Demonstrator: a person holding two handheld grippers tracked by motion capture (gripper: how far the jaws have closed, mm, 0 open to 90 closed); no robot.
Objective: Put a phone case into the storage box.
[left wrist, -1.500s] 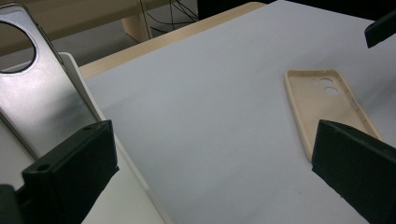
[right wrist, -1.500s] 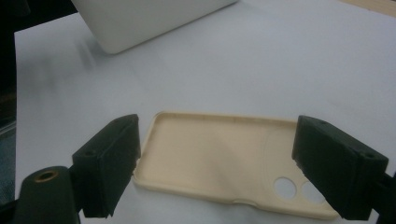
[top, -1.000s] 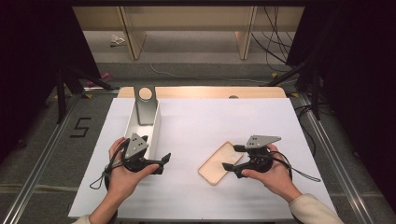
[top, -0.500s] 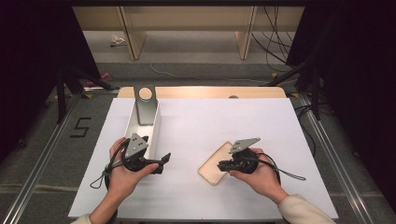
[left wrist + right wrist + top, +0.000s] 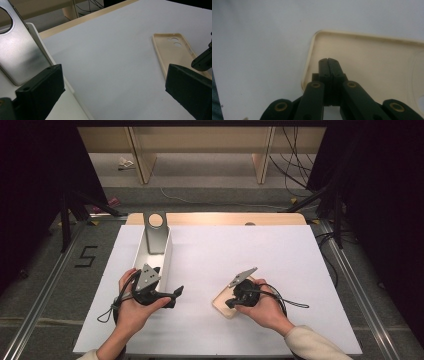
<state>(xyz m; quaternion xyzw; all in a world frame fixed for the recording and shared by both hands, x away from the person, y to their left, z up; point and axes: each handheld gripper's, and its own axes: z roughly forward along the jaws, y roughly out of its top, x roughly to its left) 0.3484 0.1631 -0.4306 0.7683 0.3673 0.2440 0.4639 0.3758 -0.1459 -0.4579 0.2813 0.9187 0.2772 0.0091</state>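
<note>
Beige soft phone case [image 5: 226,301] flat on white table [image 5: 280,265], directly beneath right gripper [image 5: 328,61], fingers pressed together, empty; left gripper [image 5: 172,296] wide open, empty, farther off.

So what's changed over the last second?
The right gripper shifted left and down onto the beige phone case, and its jaws closed; they now sit shut together over the case's inside, nothing between them. The left gripper, open, the case and the white tray stayed put.
</note>
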